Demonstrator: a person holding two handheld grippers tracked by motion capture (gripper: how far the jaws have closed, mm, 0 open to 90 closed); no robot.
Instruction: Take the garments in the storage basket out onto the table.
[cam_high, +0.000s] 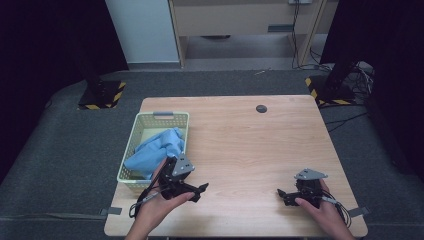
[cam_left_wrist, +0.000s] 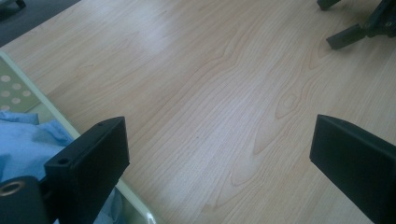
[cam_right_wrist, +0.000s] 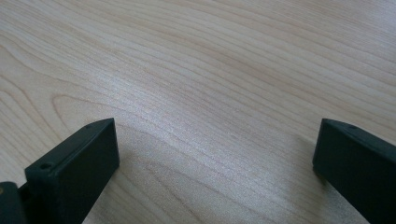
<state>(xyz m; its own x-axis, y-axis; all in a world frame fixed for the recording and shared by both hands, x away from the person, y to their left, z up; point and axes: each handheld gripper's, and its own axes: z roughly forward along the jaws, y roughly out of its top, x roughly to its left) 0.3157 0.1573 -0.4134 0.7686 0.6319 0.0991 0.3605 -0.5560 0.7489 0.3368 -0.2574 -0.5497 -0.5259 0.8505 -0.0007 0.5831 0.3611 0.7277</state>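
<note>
A pale green basket stands on the left of the wooden table with a blue cloth bundled inside it. My left gripper rests just right of the basket's near corner, open, its jaws pointing right with nothing between them. In the left gripper view the basket rim and the cloth lie at the lower left, and my left gripper spans bare wood. My right gripper sits near the table's front right, open and pointing left. The right gripper holds nothing above the wood.
A small dark round disc sits in the tabletop near the far edge. Black stands with yellow-striped bases flank the table on the grey floor. The other hand's jaws appear at the top right of the left gripper view.
</note>
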